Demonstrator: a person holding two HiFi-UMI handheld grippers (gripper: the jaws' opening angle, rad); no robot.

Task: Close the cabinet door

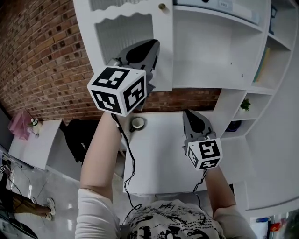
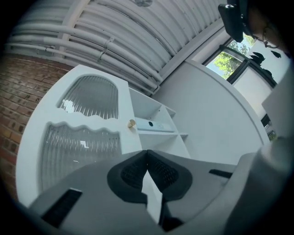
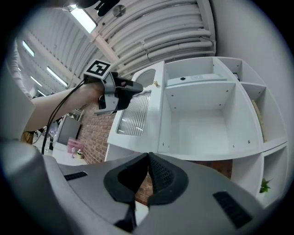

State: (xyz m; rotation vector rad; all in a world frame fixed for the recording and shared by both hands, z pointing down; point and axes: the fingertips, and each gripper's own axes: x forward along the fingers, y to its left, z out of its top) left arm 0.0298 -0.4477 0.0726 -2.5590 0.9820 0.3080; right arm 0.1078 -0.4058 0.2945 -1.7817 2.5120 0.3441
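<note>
The white cabinet point(image 1: 210, 51) stands open, and its empty compartment point(image 3: 202, 119) shows in the right gripper view. Its door point(image 1: 124, 28) has ribbed glass panels and a small brass knob point(image 1: 162, 6), and it swings out to the left. My left gripper point(image 1: 154, 44) is raised in front of the door's lower panel, shut with nothing between its fingers. In the left gripper view the door point(image 2: 87, 137) and knob point(image 2: 132, 123) lie just beyond the left gripper point(image 2: 147, 153). My right gripper point(image 1: 187, 113) hangs lower over the table, shut and empty, as the right gripper view shows the right gripper point(image 3: 148, 158) too.
A white table point(image 1: 159, 158) stands below the cabinet with a small round cup point(image 1: 138, 123) on it. A brick wall point(image 1: 42, 56) runs behind. A black bag point(image 1: 79, 137) sits left of the table. Open shelves on the right hold a small plant point(image 1: 246, 103) and books point(image 1: 262, 65).
</note>
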